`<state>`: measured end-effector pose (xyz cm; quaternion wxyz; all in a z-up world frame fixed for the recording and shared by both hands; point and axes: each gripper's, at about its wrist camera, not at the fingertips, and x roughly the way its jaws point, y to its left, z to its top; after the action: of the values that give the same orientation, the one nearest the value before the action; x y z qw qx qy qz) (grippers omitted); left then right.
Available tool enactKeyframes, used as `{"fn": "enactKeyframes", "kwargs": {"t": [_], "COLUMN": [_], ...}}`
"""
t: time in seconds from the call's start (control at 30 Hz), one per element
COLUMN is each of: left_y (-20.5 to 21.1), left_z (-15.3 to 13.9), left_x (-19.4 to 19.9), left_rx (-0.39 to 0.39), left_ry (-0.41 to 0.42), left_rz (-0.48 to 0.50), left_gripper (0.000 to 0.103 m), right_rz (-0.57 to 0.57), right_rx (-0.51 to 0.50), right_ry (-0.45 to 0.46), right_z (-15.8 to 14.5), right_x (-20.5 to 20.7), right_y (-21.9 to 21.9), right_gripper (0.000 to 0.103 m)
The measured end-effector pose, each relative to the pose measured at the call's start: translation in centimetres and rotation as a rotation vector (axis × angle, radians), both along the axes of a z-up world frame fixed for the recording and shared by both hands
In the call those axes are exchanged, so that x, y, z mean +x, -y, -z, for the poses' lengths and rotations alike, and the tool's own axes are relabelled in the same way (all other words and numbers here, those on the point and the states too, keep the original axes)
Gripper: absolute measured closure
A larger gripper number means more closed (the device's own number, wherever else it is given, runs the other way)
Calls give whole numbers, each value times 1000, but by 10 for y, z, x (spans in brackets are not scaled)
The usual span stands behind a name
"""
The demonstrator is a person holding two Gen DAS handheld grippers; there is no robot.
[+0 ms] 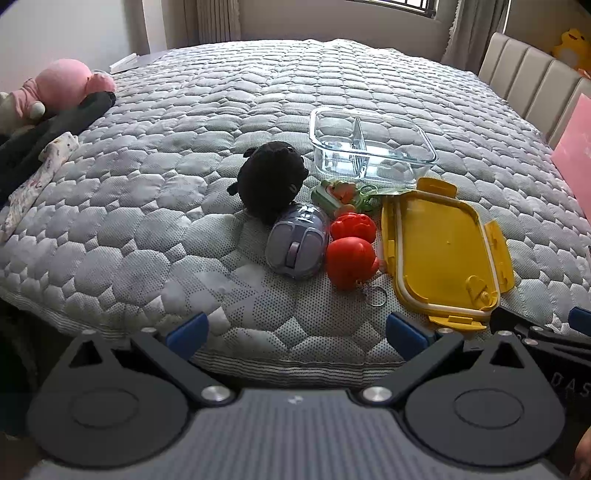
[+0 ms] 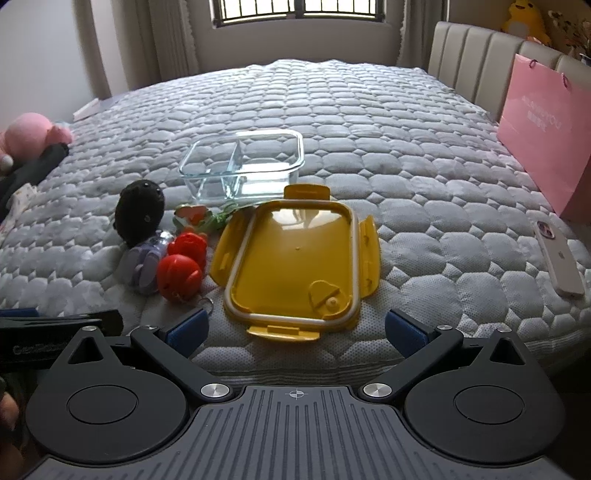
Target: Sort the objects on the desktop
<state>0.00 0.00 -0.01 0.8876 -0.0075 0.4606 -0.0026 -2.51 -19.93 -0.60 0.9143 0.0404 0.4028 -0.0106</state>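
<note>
Gaping wide, both hand-held grippers w/ yellow lid just ahead.

My right claw hangs wide apart over the near edge of the quilted bed, gripping nothing. Just ahead I see the yellow lid lying flat, the clear glass container behind it, two red toys touching a purple mouse, a black plush.

Home bedroom, quilted mattress, padded headboard, curtained window
</note>
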Motion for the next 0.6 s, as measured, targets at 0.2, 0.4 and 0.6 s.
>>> {"fn": "enactKeyframes", "kwargs": {"t": [0.2,0.4,0.6], "left_y": [2,-2,-2], "left_z": [2,3,4], "left_x": [4,-1,-1], "left_rx": [8,1,1], "left_ry": [-24,-3,-4], "left_rz": [-9,-10,-10], "left_gripper": [0,0,0], "right_rz": [0,0,0], "right_rx": [7,5,-2], "right_ry": [-6,-11,-14], "right_z": [1,3,4], "right_x": [2,2,1], "right_y": [2,1,-2], "right_gripper": [0,0,0]}}
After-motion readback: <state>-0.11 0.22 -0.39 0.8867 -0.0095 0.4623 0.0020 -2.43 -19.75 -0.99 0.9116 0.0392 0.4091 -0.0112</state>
